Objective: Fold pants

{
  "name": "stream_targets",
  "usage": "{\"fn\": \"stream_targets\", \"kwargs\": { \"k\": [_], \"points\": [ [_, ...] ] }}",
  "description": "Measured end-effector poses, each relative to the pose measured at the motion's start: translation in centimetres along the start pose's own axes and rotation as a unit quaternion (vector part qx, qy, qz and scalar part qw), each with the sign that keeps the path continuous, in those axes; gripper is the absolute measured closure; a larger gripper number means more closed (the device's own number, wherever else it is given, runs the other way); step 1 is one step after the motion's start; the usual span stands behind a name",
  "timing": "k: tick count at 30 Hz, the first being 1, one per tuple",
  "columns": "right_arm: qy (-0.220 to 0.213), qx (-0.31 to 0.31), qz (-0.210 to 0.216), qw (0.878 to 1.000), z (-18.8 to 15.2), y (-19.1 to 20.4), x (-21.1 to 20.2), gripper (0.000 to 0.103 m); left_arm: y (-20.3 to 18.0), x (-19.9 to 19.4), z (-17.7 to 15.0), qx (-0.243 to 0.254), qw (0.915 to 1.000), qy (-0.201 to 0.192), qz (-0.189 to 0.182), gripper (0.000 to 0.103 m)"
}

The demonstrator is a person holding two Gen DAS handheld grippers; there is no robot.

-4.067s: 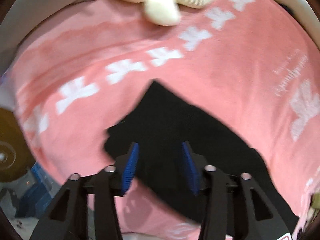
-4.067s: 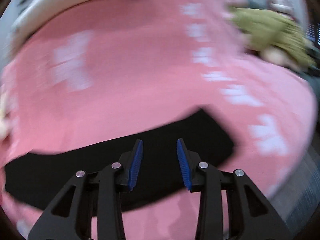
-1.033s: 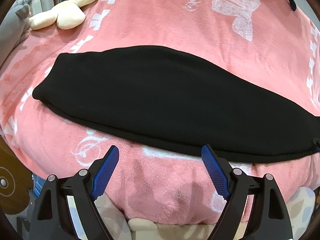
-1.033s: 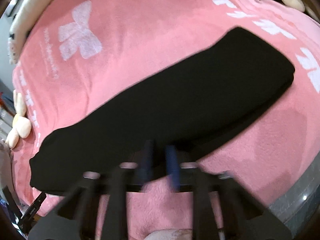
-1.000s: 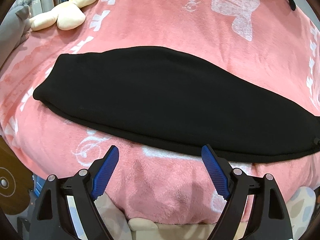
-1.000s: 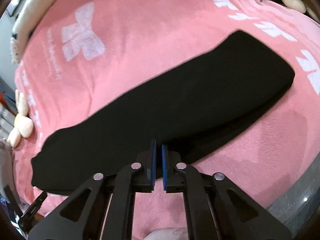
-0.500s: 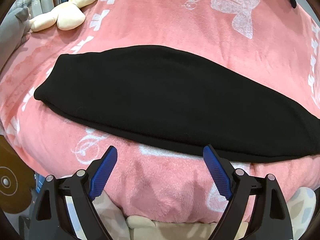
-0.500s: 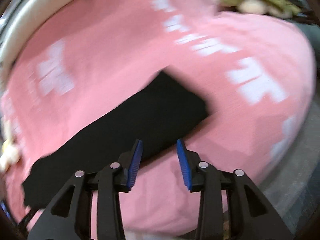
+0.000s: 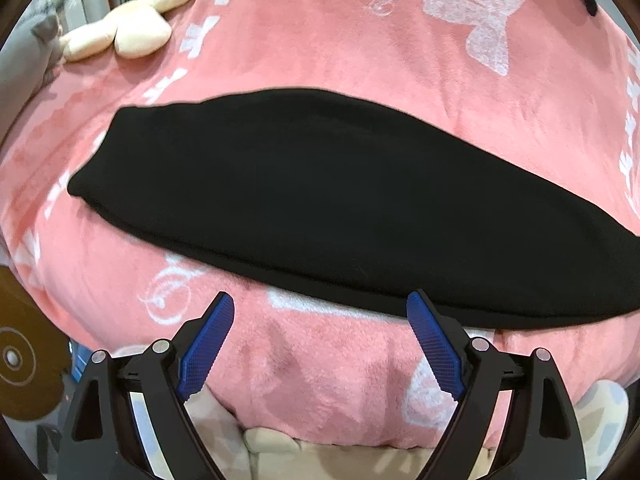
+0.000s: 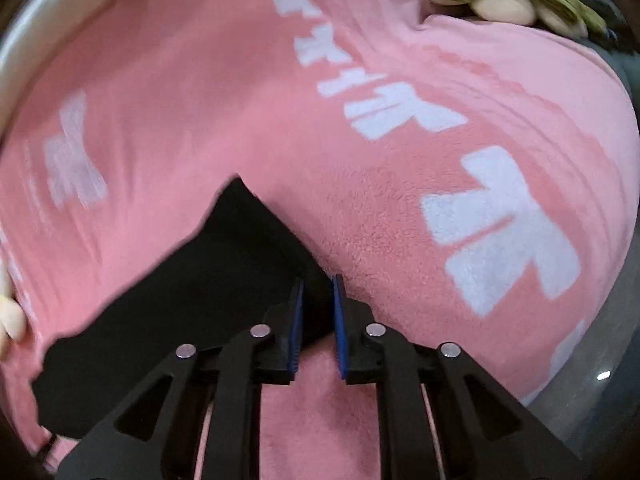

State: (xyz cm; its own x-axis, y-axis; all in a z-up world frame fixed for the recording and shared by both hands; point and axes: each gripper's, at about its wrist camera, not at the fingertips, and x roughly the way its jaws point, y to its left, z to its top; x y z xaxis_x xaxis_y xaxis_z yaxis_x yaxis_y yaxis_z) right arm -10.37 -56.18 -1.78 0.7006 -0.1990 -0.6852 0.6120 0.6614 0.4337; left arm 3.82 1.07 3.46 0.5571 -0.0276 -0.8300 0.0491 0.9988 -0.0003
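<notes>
Already the black fleece pants lie as one long doubled strip on the pink plush blanket. The right tongs pinch a corner of one end; the left tongs hover wide apart, empty. Crosswise folding remains, I judge.

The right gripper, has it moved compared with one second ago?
Yes. The right gripper went toward the end of the black folded pants, nearer the white bow prints of the pink blanket, jaws closing there.
</notes>
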Motion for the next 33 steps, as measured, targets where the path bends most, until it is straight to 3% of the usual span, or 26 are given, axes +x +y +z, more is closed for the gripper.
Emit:
{"fn": "stream_targets", "kwargs": {
  "k": [1,3,6,9,11,12,13,15,18,23,27,33],
  "points": [
    [-0.006,0.01,0.002,1.0,-0.2,-0.2,-0.7,0.069,0.0,0.1,0.0,-0.001,1.0,0.002,-0.002,0.017],
    [-0.014,0.023,0.0,1.0,-0.8,-0.5,-1.4,0.055,-0.3,0.0,-0.1,0.004,1.0,0.002,-0.002,0.017],
    [0.004,0.031,0.014,0.999,-1.7,-0.5,-0.6,0.054,-1.0,0.1,-0.3,0.017,0.9998,-0.003,0.0,0.017],
    [0.009,0.03,0.011,0.999,-1.6,-0.2,0.8,0.044,-1.6,0.5,-0.5,0.021,0.9997,0.004,-0.008,0.017],
    [0.001,0.029,0.003,1.0,-1.3,0.2,1.3,0.042,-1.6,0.5,-0.7,0.021,0.9997,0.006,-0.014,0.017],
    [-0.003,0.028,-0.003,1.0,-1.4,0.5,1.2,0.052,-1.6,0.5,-0.8,0.021,0.9996,0.006,-0.015,0.017],
    [-0.006,0.024,-0.011,1.0,-1.4,0.7,1.2,0.068,-1.5,0.5,-0.9,0.021,0.9996,0.006,-0.019,0.017],
    [-0.001,0.023,-0.015,1.0,-0.9,1.4,1.3,0.084,-1.1,0.4,-1.0,0.02,0.9995,0.006,-0.024,0.017],
    [-0.023,0.033,0.021,0.999,-0.3,3.7,-0.9,0.084,-0.1,0.3,-1.2,0.012,0.9993,0.006,-0.033,0.017],
    [-0.043,-0.044,0.13,0.99,-0.6,14.4,-5.6,0.084,2.2,0.0,-1.4,-0.007,0.9982,0.005,-0.059,0.017],
    [-0.02,-0.162,0.205,0.965,-4.8,27.0,-6.7,0.084,3.8,-0.4,-1.8,-0.009,0.9983,-0.004,-0.058,0.017],
    [0.057,-0.3,0.202,0.931,-15.7,40.2,-1.6,0.083,5.7,-1.0,-1.7,0.022,0.9994,-0.027,-0.002,0.017]
  ]
}}
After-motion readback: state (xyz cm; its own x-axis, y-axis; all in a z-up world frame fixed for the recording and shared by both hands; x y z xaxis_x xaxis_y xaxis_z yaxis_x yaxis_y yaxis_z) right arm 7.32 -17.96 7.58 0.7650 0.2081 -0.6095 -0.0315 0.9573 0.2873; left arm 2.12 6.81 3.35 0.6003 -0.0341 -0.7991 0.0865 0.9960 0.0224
